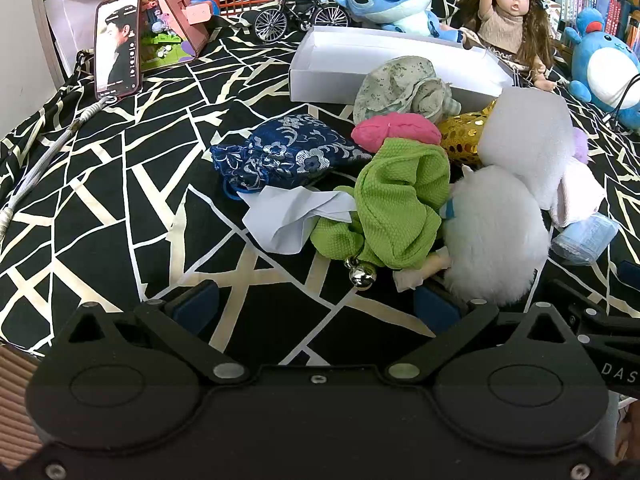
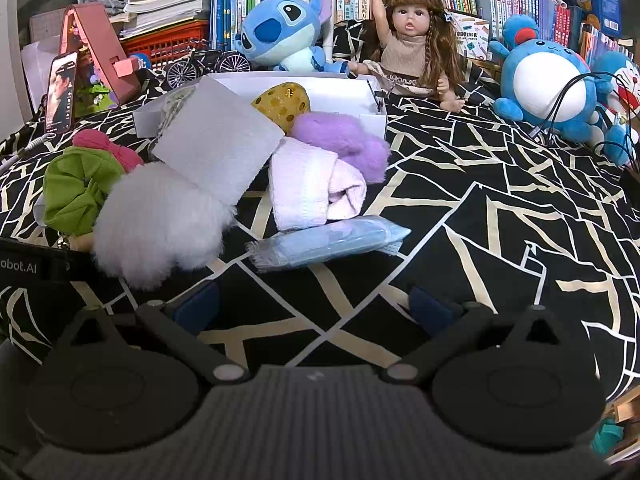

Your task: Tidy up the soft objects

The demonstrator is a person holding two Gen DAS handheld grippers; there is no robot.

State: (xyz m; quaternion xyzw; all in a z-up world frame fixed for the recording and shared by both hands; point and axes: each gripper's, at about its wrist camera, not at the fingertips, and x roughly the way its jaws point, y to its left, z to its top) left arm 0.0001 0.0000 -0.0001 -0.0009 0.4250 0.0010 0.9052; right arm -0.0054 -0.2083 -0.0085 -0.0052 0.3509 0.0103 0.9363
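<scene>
A pile of soft things lies on the black patterned cloth in front of a white box (image 1: 320,68). It holds a green scrunchie (image 1: 396,200), a white fluffy ball (image 1: 494,236), a white foam block (image 1: 528,140), a blue brocade pouch (image 1: 288,152), a pink pad (image 1: 396,130), a gold sequin piece (image 1: 460,136) and a white tissue (image 1: 288,216). The right wrist view shows a pale pink towel (image 2: 312,184), purple fluff (image 2: 344,140) and a blue packet (image 2: 328,242). My left gripper (image 1: 316,308) is open just before the scrunchie. My right gripper (image 2: 316,304) is open just before the packet.
A Stitch plush (image 2: 280,32), a doll (image 2: 412,40) and a blue round plush (image 2: 548,84) sit behind the box before bookshelves. A phone (image 1: 118,44), a pink stand (image 1: 172,8) and a model bicycle (image 1: 300,12) are at the back left. Cables (image 2: 572,96) hang at right.
</scene>
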